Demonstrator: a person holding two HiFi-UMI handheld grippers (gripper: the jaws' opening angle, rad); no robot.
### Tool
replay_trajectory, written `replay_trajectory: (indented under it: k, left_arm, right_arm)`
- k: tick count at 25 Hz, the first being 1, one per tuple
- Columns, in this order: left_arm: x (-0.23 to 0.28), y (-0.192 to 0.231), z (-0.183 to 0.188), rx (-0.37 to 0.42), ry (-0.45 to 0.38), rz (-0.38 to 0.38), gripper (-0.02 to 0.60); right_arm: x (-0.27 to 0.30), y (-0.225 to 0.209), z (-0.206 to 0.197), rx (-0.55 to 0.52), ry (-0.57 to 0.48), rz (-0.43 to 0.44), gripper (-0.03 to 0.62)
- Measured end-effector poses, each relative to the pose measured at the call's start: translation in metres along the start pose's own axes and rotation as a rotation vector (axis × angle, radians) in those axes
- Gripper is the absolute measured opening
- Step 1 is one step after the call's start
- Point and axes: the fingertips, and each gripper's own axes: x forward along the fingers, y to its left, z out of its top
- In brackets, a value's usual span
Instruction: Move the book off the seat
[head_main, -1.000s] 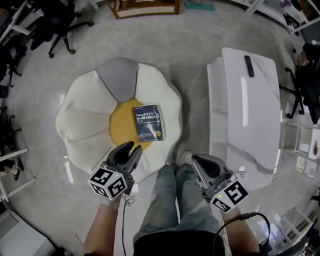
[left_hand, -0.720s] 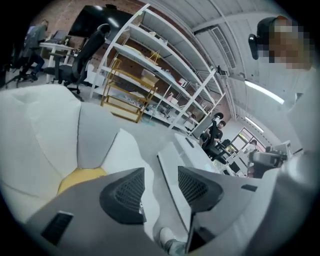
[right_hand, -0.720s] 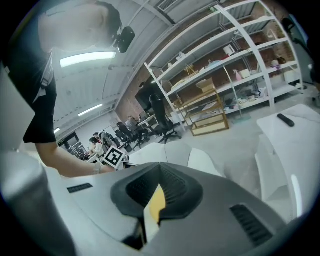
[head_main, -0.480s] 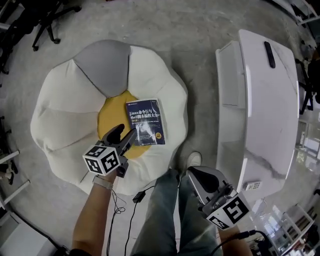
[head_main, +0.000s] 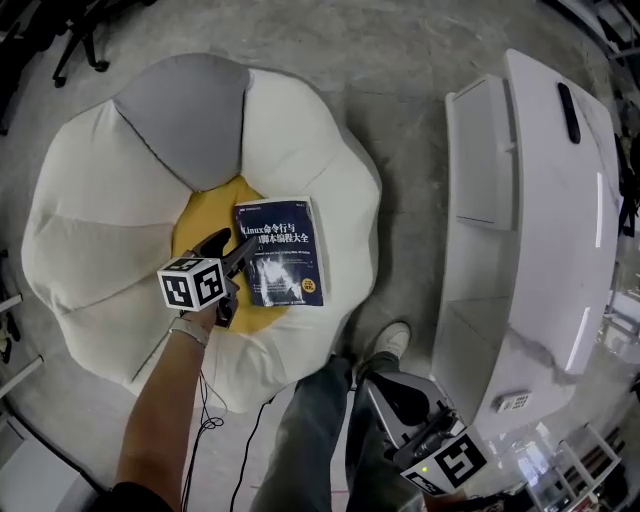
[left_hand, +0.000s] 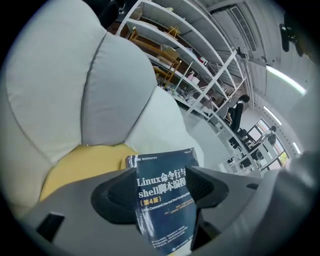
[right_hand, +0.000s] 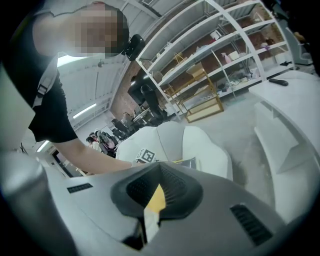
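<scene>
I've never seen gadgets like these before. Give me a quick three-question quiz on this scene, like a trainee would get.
1. Multiple choice: the dark blue paperback book lies on A) the white flower-shaped cushion seat with a yellow centre, B) the white table, C) the bare floor.
2. True or false: the right gripper grips the book.
3. Short answer: what stands between the left gripper's jaws?
Key: 1 A. 2 False; it hangs shut by the person's leg, away from the seat. 3 The book; the jaws are opening and straddle its edge without pressing.
</scene>
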Motion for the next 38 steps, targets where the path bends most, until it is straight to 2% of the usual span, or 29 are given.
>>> replay_trajectory:
  k: [6, 11, 16, 21, 25, 30, 35, 38]
  left_arm:
    - [0.037, 0.021, -0.026, 0.012, 0.079, 0.005, 0.289]
    - [0.048, 0.033, -0.031, 0.003, 0.039, 0.015, 0.285]
    - [0.041, 0.034, -0.028, -0.012, -0.007, -0.010, 0.270]
    - [0.043, 0.034, -0.030, 0.022, 0.023, 0.003, 0.272]
    - [0.042, 0.031, -0.029, 0.015, 0.013, -0.004, 0.272]
    - [0.041, 0.039, -0.028, 0.026, 0.005, 0.053, 0.298]
    - [0.054, 0.037, -0.035, 0.052, 0.078, -0.014, 0.314]
    - [0.064, 0.040, -0.035, 0.035, 0.101, -0.042, 0.321]
  right_arm:
    - [-0.006, -0.005, -0.012, 0.057, 0.030, 0.001, 0.005]
    - [-0.010, -0.012, -0.024, 0.097, 0.032, -0.004, 0.005]
    - [-0.005, -0.018, -0.028, 0.120, 0.026, -0.016, 0.005]
    - [-0.001, -0.021, -0.026, 0.124, 0.027, -0.014, 0.005]
    - [0.003, -0.021, -0.025, 0.127, 0.035, -0.009, 0.005]
    - [0.008, -0.017, -0.024, 0.119, 0.053, 0.010, 0.005]
    - [0.010, -0.015, -0.022, 0.112, 0.057, 0.026, 0.005]
    - [0.010, -0.014, -0.022, 0.114, 0.054, 0.027, 0.005]
